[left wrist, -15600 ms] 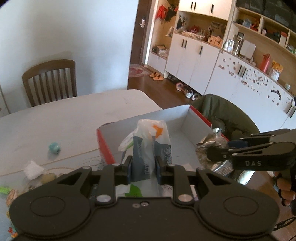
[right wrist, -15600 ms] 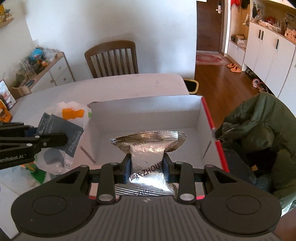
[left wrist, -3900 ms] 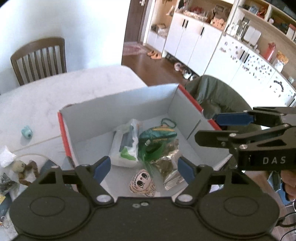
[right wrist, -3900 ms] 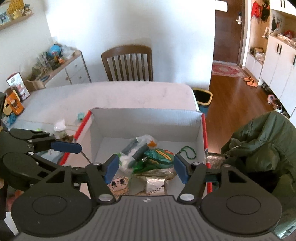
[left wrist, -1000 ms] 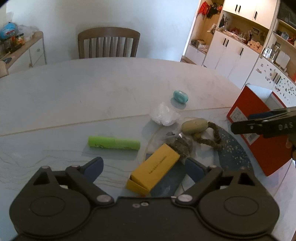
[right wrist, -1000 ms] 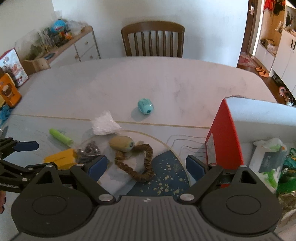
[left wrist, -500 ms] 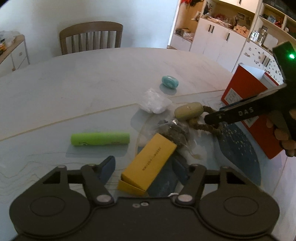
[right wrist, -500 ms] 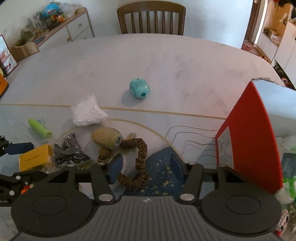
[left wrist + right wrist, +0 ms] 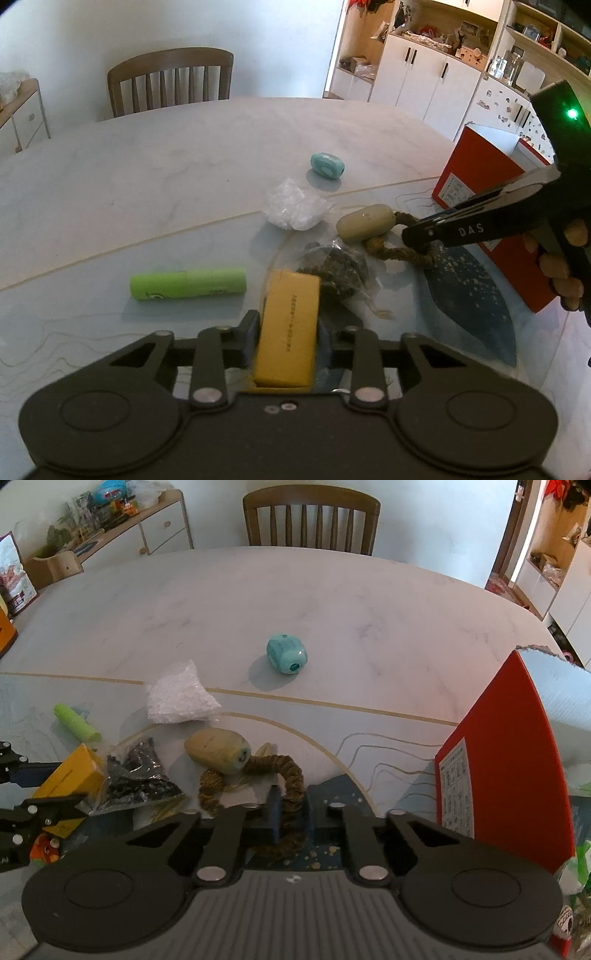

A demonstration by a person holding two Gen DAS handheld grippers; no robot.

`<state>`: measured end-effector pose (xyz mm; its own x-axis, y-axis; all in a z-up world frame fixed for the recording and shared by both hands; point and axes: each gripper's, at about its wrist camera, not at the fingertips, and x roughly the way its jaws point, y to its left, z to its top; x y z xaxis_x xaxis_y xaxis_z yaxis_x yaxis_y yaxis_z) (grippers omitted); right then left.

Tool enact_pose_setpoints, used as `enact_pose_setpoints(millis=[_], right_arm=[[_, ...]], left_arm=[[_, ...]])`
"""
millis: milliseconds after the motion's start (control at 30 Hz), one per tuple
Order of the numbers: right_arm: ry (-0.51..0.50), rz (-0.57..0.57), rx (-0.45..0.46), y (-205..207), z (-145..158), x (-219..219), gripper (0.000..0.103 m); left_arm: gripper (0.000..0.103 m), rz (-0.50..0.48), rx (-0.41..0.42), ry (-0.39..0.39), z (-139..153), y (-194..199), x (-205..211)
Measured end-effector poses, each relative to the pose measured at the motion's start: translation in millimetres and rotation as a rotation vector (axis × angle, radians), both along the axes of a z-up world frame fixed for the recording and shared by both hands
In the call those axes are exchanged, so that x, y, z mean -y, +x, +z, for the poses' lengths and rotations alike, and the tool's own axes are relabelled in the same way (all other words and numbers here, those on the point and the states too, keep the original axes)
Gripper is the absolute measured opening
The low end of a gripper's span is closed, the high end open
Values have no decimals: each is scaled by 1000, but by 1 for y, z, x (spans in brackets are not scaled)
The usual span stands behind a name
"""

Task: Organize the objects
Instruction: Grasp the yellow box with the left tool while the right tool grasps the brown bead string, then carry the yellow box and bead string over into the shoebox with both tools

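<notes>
Yellow cardboard fills the left gripper (image 9: 288, 328): its two fingers are pressed against the long sides of a small rectangular yellow box (image 9: 289, 328) that lies near the front edge of the pale marble-patterned table (image 9: 147, 177), with a clear bag of dark beads (image 9: 334, 269) touching its far right corner. The right gripper (image 9: 290, 808) is clamped on a brown braided rope loop (image 9: 290, 775) attached to a beige oval plush body (image 9: 218, 750), resting nearer the table's right edge, just beside the open red cardboard box with white inside (image 9: 506, 775). Both grasps look seated, so the sensible next move is to lift straight up before travelling. The yellow box should rise clear of the bead bag so the bag is not dragged. The rope toy will probably hang and swing with the plush end below, so it needs enough height to pass over the red wall. Counting what lies loose on the table: one yellow box, one bead bag, one rope toy, one green cylindrical tube (image 9: 187, 283), one crumpled clear plastic bag (image 9: 295, 208) and one teal rounded plastic object (image 9: 327, 165), six things in all. One red box waits as the container, with some bagged items visible inside at its corner, too cropped to count.
</notes>
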<state>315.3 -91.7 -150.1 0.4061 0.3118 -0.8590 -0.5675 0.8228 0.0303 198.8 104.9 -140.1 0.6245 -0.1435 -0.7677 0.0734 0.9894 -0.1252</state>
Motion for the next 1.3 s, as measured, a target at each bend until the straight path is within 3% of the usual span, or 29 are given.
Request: enact_pose_setpoints(millis=[233, 700, 1000, 1300], right_arm=[[35, -12, 12, -11, 12, 6, 9], [162, -38, 69, -45, 73, 45, 9], [237, -52, 108, -69, 122, 87, 9], [269, -49, 188, -84, 165, 141, 9]], left_arm=[[29, 32, -13, -14, 5, -4, -3], [28, 63, 16, -40, 45, -22, 11], [28, 55, 49, -71, 87, -30, 43], [28, -21, 108, -67, 124, -28, 98]])
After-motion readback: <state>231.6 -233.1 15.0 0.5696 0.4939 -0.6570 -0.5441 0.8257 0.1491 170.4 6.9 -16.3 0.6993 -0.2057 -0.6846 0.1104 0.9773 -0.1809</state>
